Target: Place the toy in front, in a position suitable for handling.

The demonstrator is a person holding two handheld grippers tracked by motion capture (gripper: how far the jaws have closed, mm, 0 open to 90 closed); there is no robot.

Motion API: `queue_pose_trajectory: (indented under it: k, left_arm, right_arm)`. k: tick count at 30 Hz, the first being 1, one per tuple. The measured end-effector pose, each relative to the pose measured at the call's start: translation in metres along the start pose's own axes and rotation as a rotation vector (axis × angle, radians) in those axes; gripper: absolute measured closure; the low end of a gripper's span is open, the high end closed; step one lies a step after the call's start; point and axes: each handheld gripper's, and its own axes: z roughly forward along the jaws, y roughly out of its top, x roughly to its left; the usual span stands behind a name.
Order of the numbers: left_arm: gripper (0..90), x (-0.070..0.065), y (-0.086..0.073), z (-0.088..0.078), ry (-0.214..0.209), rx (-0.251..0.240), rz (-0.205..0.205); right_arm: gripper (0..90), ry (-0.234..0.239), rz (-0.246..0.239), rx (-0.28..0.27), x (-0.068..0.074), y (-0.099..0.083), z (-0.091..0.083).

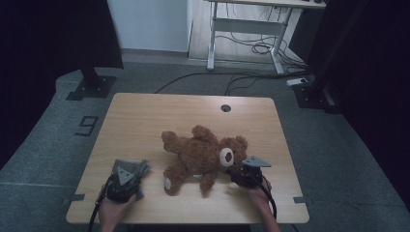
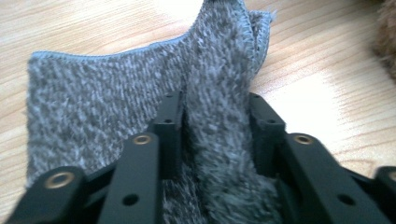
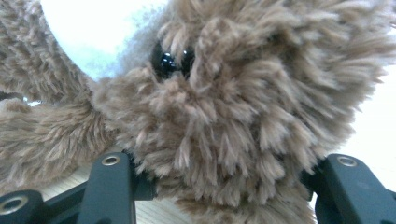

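The left gripper [image 2: 217,140] is clamping a fold of the grey cloth [image 2: 107,98] at the table's near left corner, while the right gripper [image 3: 219,186] is pinching the bear's [image 1: 203,157] head mid-table, so lifting slowly should keep both grips.

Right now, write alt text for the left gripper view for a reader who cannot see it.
The left gripper pinches a raised fold of a fuzzy grey knitted cloth between its two black jaws. The rest of the cloth lies flat on the light wooden table, with a bit of brown plush fur at the right edge.
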Motion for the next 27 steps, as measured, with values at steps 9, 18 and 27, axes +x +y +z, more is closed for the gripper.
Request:
queue_pose_trajectory:
  k: [9,18,27]
  left_arm:
    - [73.5,0.016,0.002,-0.016,-0.108,-0.083,-0.084]
    - [73.7,0.034,0.007,-0.045,-0.138,-0.2,-0.146]
    - [74.1,0.034,0.009,-0.05,-0.139,-0.216,-0.147]
  right_arm:
    - [43.2,0.001,0.001,0.0,0.0,0.0,0.0]
    - [43.1,0.0,0.003,-0.002,0.0,0.0,0.0]
    - [43.1,0.001,0.003,-0.002,0.0,0.0,0.0]
